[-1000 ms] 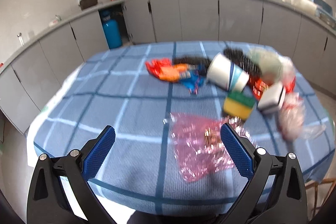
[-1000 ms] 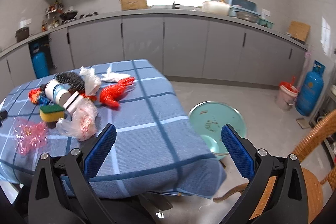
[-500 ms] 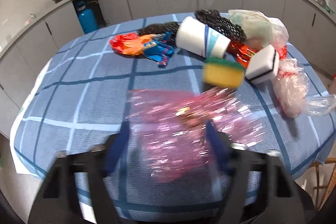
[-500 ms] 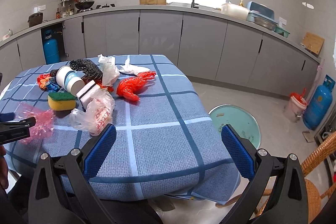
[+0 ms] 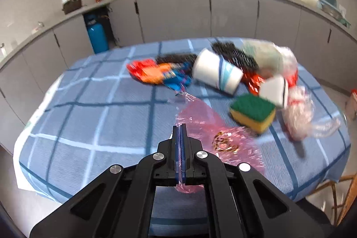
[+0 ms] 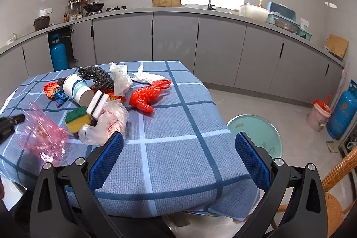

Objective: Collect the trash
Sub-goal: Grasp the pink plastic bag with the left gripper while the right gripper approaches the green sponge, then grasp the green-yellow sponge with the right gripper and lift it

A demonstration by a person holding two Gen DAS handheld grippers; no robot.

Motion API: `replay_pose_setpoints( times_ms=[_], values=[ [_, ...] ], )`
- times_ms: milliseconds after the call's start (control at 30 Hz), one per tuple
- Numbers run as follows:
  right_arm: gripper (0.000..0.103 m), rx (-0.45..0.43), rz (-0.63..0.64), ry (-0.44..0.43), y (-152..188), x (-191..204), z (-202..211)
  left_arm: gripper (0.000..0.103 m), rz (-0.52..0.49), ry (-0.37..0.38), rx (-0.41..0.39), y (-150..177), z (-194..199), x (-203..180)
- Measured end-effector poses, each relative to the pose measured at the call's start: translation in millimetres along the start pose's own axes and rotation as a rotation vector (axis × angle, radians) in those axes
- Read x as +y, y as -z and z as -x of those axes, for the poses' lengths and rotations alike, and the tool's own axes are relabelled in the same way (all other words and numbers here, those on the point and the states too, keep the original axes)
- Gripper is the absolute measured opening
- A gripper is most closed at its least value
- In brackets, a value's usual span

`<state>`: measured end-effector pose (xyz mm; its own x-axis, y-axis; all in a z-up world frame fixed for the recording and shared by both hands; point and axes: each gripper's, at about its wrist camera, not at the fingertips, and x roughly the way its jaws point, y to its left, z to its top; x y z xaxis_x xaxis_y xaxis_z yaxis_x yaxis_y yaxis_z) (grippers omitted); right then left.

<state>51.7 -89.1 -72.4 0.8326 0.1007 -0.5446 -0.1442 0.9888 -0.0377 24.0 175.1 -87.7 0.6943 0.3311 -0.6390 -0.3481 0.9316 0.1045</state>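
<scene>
In left tongs [image 5: 180,126]: unlabelled pink wrapper [image 5: 207,124]

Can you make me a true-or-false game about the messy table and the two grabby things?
1. The left hand-held gripper is shut on the crinkly pink plastic bag. True.
2. The right hand-held gripper is holding the crumpled red plastic bag. False: its jaws are wide open and empty, and the red bag lies on the blue checked tablecloth.
3. The white paper cup with a blue band is standing upright. False: it lies on its side.
4. The yellow sponge with a green top sits on the table beside the pink bag. True.
5. The round pale green bin stands on top of the table. False: it is on the floor beside the table.
</scene>
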Motion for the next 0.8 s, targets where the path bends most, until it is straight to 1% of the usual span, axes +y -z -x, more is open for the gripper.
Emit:
replay_pose_setpoints(
  times_ms=[100,200,267,400,433,467,533,600,700,733,767,800],
  values=[
    [0.098,-0.018,0.007,-0.040,-11.4,5.4,1.2,0.003,0.015,-0.040,-0.043,-9.7,8.3,9.5],
    [0.098,-0.057,0.035,-0.119,-26.9,23.5,2.9,0.003,0.027,-0.092,-0.091,-20.3,14.3,17.5],
    [0.098,-0.078,0.074,-0.187,-36.0,43.4,2.4,0.003,0.032,-0.124,-0.123,-28.7,17.4,21.2],
    [0.098,-0.090,0.149,-0.275,-44.9,81.8,-4.5,0.003,0.039,-0.131,-0.160,-42.5,21.5,22.6],
    [0.095,-0.090,0.165,-0.297,-46.0,90.5,-6.1,0.003,0.040,-0.130,-0.169,-45.2,21.9,22.1],
    [0.089,-0.087,0.178,-0.320,-46.8,98.5,-8.1,0.003,0.039,-0.134,-0.177,-47.0,21.6,20.7],
    [0.083,-0.068,0.216,-0.385,-48.3,119.1,-15.1,0.003,0.033,-0.149,-0.194,-49.2,19.8,18.4],
    [0.080,-0.052,0.237,-0.423,-48.9,137.0,-23.6,0.003,0.031,-0.161,-0.204,-50.1,17.8,18.7],
    [0.072,-0.010,0.269,-0.455,-47.6,156.8,-39.6,0.003,0.047,-0.168,-0.197,-49.7,9.1,24.1],
    [0.067,0.009,0.285,-0.460,-46.5,163.1,-47.3,0.003,0.055,-0.168,-0.187,-48.8,4.2,26.5],
    [0.065,0.022,0.292,-0.461,-45.3,166.4,-52.9,0.003,0.065,-0.167,-0.176,-47.5,-1.2,29.2],
    [0.065,0.040,0.300,-0.460,-43.7,170.2,-61.5,0.003,0.076,-0.162,-0.165,-45.8,-6.9,32.0]
  ],
)
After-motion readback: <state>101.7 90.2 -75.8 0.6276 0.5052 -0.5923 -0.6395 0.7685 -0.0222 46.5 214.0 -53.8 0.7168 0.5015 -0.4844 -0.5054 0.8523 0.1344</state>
